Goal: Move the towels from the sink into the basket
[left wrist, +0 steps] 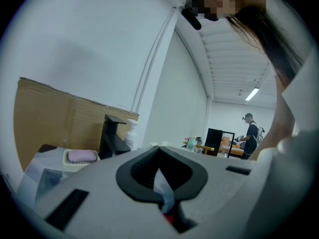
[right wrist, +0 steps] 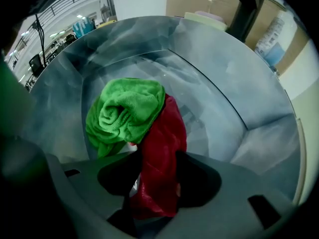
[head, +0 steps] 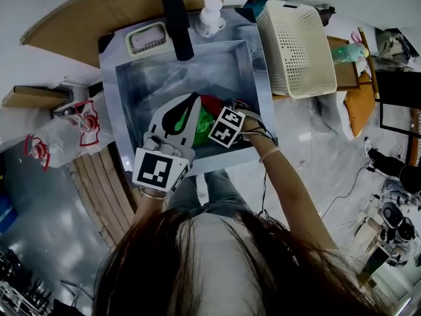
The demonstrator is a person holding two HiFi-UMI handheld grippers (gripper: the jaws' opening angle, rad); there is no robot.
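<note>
A green towel (right wrist: 127,111) lies bunched on the floor of the steel sink (right wrist: 224,98), with a red towel (right wrist: 162,148) lapping against its right side. My right gripper (right wrist: 159,159) points straight down into the sink, open, with the red towel lying between its jaws. In the head view its marker cube (head: 227,127) hangs over both towels (head: 202,118). My left gripper (left wrist: 159,151) stays almost level above the sink's near left part (head: 195,102), tips together, nothing gripped. The white basket (head: 296,45) stands on the counter to the right of the sink.
A black faucet (head: 177,25), a soap dispenser (head: 210,15) and a dish with pink soap (head: 146,39) line the sink's far rim. Cardboard (left wrist: 50,118) stands behind them. A wooden slatted piece (head: 99,189) is at the left. A person (left wrist: 250,133) stands far off.
</note>
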